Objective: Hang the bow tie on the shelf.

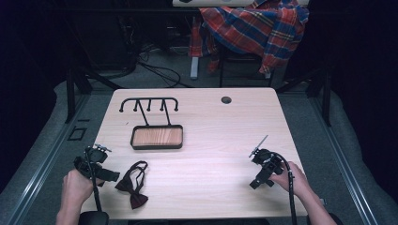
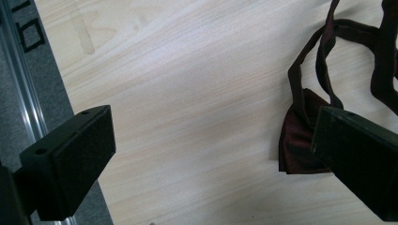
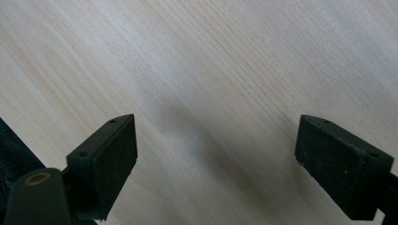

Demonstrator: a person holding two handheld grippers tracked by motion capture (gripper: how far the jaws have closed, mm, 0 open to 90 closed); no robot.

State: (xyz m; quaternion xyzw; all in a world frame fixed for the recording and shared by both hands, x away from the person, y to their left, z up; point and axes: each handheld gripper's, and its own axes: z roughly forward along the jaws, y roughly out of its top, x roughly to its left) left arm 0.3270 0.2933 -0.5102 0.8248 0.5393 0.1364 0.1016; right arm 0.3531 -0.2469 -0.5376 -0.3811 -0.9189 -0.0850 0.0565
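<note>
**Bow tie waits at the near left, both grippers released**

The table [image 1: 211, 140] carries a black rack with a wooden tray [image 1: 156, 137] at the far left. The left gripper [image 1: 96, 161] and right gripper [image 1: 263, 166] sit at the near corners, jaws spread wide, grasping nothing. The dark red bow tie [image 1: 133, 185] lies flat just right of the left gripper. It looks light, soft and floppy; the thick centre knot [image 2: 300, 140] seems the surest hold, since the thin strap would slip.
</note>
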